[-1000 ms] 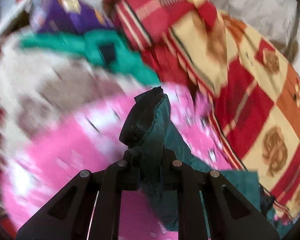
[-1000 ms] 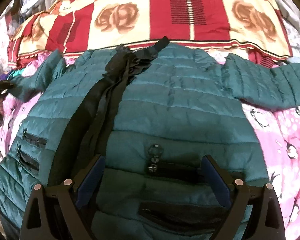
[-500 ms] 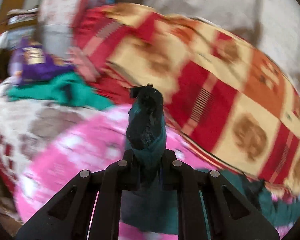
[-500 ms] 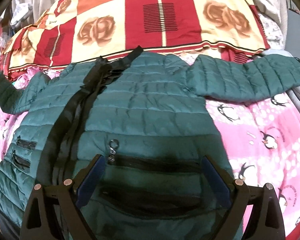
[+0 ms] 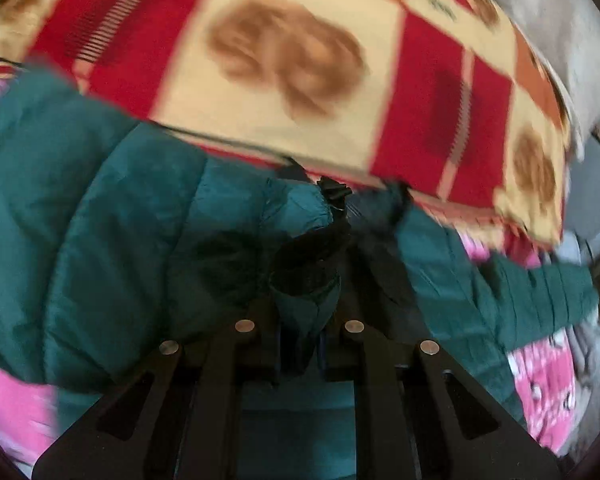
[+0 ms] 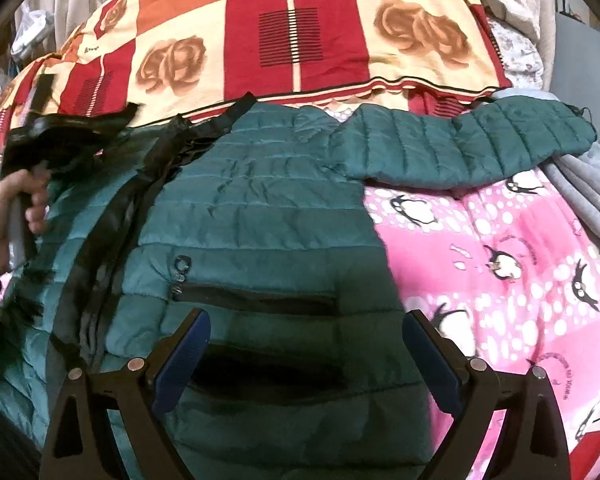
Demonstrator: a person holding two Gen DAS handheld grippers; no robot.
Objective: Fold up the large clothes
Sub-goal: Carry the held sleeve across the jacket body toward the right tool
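A teal quilted jacket (image 6: pixel 260 208) lies spread front-up across the middle of the right wrist view, on a pink penguin-print blanket (image 6: pixel 500 248). One sleeve (image 6: pixel 460 148) stretches toward the upper right. A red-and-cream rose-patterned blanket (image 6: pixel 300 28) lies along the jacket's top edge. At far left, a hand (image 6: pixel 8 212) grips the left gripper (image 5: pixel 304 300), clamped on the other sleeve's cuff (image 5: pixel 306 280) over the jacket's body. The right gripper (image 6: pixel 306 344) hovers wide apart, empty, above the hem.

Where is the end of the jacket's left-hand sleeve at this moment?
In the left wrist view the sleeve cuff is pinched in the shut left claw, above the teal jacket, near its black zip and collar, before the rose-patterned blanket.
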